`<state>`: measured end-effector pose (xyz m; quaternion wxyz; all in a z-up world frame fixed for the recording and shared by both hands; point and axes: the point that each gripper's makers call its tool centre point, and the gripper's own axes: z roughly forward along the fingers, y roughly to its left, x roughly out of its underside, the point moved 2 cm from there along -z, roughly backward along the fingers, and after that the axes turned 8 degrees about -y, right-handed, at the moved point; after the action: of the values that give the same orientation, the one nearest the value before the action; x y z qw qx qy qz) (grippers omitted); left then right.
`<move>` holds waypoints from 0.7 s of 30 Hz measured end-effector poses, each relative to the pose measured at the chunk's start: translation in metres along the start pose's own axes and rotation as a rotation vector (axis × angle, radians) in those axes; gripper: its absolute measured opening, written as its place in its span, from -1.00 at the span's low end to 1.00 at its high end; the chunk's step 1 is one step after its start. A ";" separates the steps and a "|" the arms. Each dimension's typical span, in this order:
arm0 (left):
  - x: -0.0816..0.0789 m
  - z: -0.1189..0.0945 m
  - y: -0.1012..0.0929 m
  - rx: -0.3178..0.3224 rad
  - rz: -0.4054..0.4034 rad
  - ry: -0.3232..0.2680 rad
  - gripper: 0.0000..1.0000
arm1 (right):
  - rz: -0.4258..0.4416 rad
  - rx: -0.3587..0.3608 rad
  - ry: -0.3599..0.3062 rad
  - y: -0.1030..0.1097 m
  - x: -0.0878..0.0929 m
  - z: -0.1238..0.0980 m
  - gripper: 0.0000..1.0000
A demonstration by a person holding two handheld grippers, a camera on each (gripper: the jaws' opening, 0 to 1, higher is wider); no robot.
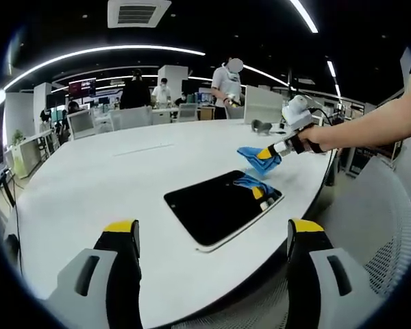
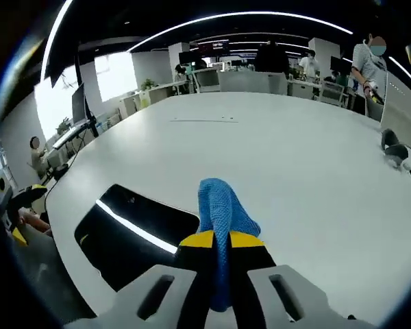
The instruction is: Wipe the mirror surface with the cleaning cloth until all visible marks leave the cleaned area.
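Observation:
A dark rectangular mirror (image 1: 216, 209) lies flat on the white table (image 1: 109, 171) near its front edge. My left gripper (image 1: 212, 229) stands open just short of the mirror, with nothing between its yellow-tipped jaws. Beyond the mirror's far right corner, my right gripper (image 1: 272, 152) holds a blue cleaning cloth (image 1: 255, 155) a little above the table. The cloth's reflection shows in the glass. In the right gripper view, my right gripper (image 2: 220, 238) is shut on the cloth (image 2: 219, 202), and the mirror (image 2: 130, 236) lies to the lower left.
A small dark object (image 1: 260, 127) rests on the table's far right side. Several people (image 1: 227, 82) stand among desks and monitors behind the table. A grey mesh chair (image 1: 390, 226) sits at the table's right edge. The table's curved edge (image 2: 61, 226) runs close to the mirror.

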<state>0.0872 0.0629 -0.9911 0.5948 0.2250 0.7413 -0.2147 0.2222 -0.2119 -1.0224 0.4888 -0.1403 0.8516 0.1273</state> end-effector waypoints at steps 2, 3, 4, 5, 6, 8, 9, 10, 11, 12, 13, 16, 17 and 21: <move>0.000 0.000 0.000 0.003 -0.001 -0.001 0.73 | 0.000 0.000 0.002 0.006 -0.002 0.003 -1.00; 0.000 0.000 0.000 0.004 -0.002 -0.001 0.73 | -0.002 -0.001 0.003 0.007 -0.003 0.003 -1.00; 0.000 0.000 -0.001 0.005 -0.002 -0.001 0.73 | -0.008 -0.010 0.010 0.013 -0.002 0.006 -1.00; 0.000 0.000 -0.001 0.007 -0.003 -0.001 0.73 | -0.009 -0.012 0.013 0.015 -0.002 0.007 -1.00; 0.000 0.000 -0.001 0.007 -0.004 -0.001 0.73 | -0.018 -0.029 0.028 0.020 0.001 0.009 -1.00; -0.001 0.000 -0.001 0.009 -0.005 -0.004 0.73 | -0.030 -0.046 0.046 0.028 0.006 0.014 -1.00; -0.001 0.000 -0.001 0.009 -0.005 -0.006 0.73 | -0.034 -0.047 0.053 0.030 0.008 0.016 -1.00; -0.001 0.000 -0.001 0.009 -0.005 -0.008 0.73 | -0.035 -0.052 0.058 0.033 0.009 0.018 -1.00; -0.001 0.000 -0.001 0.006 -0.006 -0.011 0.73 | -0.036 -0.054 0.064 0.035 0.011 0.020 -1.00; -0.002 0.000 -0.001 0.004 -0.007 -0.012 0.73 | -0.042 -0.053 0.072 0.032 0.012 0.022 -1.00; -0.001 -0.001 0.000 0.001 -0.007 -0.011 0.73 | -0.052 -0.050 0.080 0.024 0.014 0.026 -1.00; -0.001 -0.001 0.000 -0.001 -0.007 -0.009 0.73 | -0.044 -0.041 0.088 0.023 0.014 0.034 -1.00; -0.001 -0.001 0.000 -0.001 -0.007 -0.010 0.73 | -0.048 -0.035 0.089 0.020 0.013 0.037 -1.00; -0.002 -0.001 0.000 0.000 -0.005 -0.015 0.73 | -0.056 -0.020 0.097 0.034 0.014 0.030 -1.00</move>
<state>0.0865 0.0633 -0.9885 0.5999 0.2215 0.7373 -0.2179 0.2267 -0.1712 -1.0459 0.4487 -0.1750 0.8688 0.1153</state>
